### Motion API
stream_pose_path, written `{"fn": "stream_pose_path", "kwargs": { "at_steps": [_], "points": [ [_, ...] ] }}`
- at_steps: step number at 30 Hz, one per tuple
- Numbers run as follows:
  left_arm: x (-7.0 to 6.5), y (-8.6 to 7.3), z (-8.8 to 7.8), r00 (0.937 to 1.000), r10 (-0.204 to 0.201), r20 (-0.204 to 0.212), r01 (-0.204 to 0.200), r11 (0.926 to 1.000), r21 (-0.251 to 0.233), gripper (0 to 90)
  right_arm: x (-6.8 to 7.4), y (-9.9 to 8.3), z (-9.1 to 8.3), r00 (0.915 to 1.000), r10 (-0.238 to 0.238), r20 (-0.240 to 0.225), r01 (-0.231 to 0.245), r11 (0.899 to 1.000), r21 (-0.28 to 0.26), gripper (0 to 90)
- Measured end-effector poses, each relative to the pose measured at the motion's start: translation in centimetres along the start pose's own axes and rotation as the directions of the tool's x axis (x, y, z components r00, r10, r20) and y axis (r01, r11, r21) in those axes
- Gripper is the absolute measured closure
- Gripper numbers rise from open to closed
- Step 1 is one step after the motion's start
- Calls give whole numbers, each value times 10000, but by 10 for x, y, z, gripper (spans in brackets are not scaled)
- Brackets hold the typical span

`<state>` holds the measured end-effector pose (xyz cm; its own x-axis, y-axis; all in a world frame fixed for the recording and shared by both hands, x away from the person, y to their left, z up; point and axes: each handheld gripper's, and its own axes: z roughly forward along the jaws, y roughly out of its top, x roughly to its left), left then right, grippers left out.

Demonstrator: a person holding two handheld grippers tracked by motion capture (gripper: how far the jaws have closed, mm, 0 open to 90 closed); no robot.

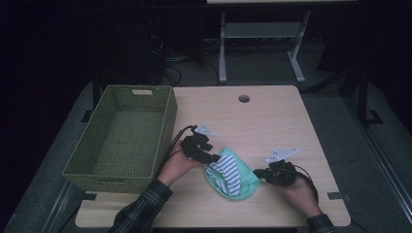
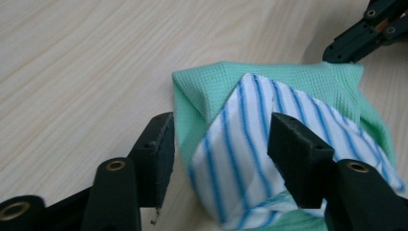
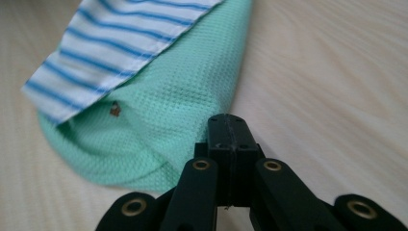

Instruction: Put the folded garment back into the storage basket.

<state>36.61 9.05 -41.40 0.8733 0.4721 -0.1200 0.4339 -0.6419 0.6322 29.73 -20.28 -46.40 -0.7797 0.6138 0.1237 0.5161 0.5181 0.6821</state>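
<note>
Wood-grain tabletop (image 1: 272,121) carries everything we are working with, and at the left of the high view sits the woven green basket (image 1: 121,138), which has nothing in it that we can see. Our reading is that the work is at the folding stage: the mint-green waffle cloth (image 1: 245,187) with its blue-and-white striped cloth (image 1: 226,174) lies bundled on the table in the lower middle of that frame, between our two hands and apart from the basket. The striped layer already sits folded over the green one, so a fold looks made; what seems left is tidying the bundle and moving it into the basket, though we judge that only from how things lie.

Our left gripper (image 2: 221,144) comes in from the lower left of the high view, forearm in a plaid sleeve (image 1: 141,211), and points down at the bundle's near-left edge. Its jaws stand spread on either side of the striped fold, pads not pressing on it.

Our right gripper (image 3: 230,132) sits at the lower right of the high view, held low and nearly level, its tip at the green cloth's right edge. Its jaws are pressed together; we cannot tell whether a bit of the hem is caught between them.
</note>
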Motion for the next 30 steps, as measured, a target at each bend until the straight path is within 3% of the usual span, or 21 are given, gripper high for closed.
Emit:
{"fn": "stream_pose_path", "kwargs": {
  "at_steps": [13,16,19,20,23,24,26,27,28,30],
  "points": [
    [-23,-11,-10,9961,844,274,-854,9957,362,263,32,-3,6,9972,-511,-540,520,9985,147,897],
    [-26,-17,-10,9933,1102,343,-1120,9920,584,231,29,-3,5,9980,-465,-436,468,9989,64,892],
    [-28,-22,-6,9932,1090,419,-1116,9917,646,209,22,-4,2,9995,-238,-184,236,9997,-94,837],
    [-28,-23,-7,9898,1362,422,-1396,9858,929,200,20,-4,1,9998,-181,-102,179,9997,-136,814],
    [-29,-26,-4,9875,1497,493,-1542,9823,1062,183,13,-6,-3,9998,57,184,-51,9995,-311,738],
    [-31,-27,-1,9909,1260,471,-1298,9876,884,180,10,-7,-4,9996,95,274,-85,9993,-372,702],
    [-31,-29,0,9860,1567,569,-1625,9795,1192,168,5,-8,-7,9983,288,515,-264,9985,-474,640],
    [-32,-30,2,9882,1420,568,-1477,9826,1130,162,2,-9,-8,9976,290,623,-256,9982,-545,610],
    [-32,-31,2,9849,1628,596,-1696,9762,1352,158,0,-10,-9,9965,380,744,-334,9975,-621,575],
    [-33,-33,6,9846,1646,581,-1716,9740,1477,151,-6,-12,-11,9943,524,927,-460,9965,-693,526]
  ]
}}
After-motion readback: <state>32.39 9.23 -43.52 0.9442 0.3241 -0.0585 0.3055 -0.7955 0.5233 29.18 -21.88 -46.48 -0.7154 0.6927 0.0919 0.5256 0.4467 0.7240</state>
